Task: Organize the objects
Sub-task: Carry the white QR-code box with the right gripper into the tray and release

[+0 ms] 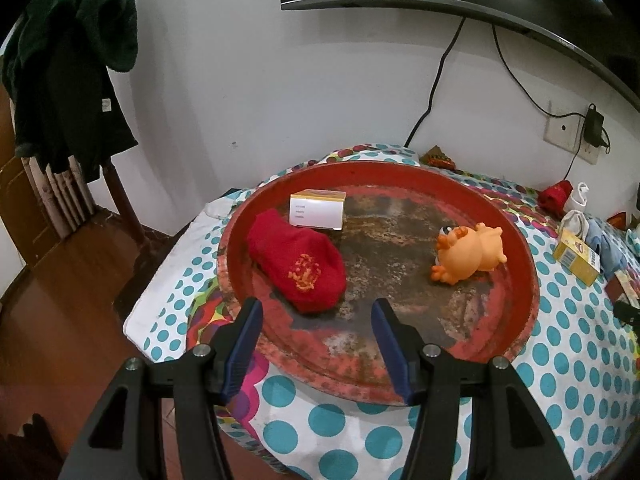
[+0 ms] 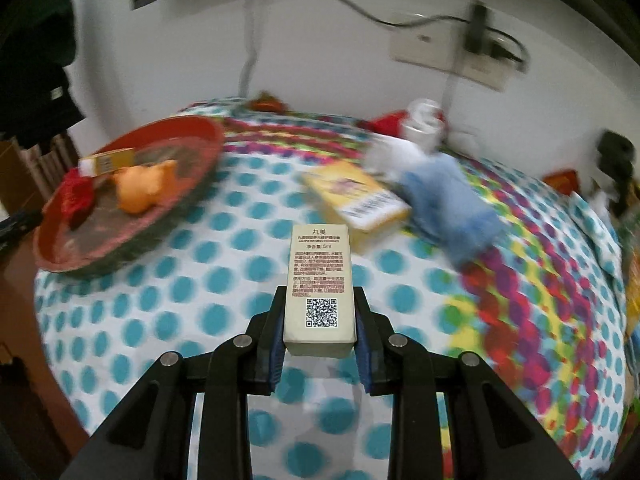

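Right gripper (image 2: 320,312) jaws clamped on cream box (image 2: 320,280); left gripper (image 1: 316,312) jaws spread, empty.
Box projects forward above dotted desk (image 2: 200,320). Red sock (image 1: 298,266), orange toy (image 1: 470,254) lie in red tray (image 1: 520,280).

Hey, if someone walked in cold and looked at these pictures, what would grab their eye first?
Probably the big worn red tray on the polka-dot cloth, holding a red sock, an orange toy frog and a small white box. Next, the pale QR-code box clamped in the right claw, above the cloth; the left claw hangs open over the tray's near rim.
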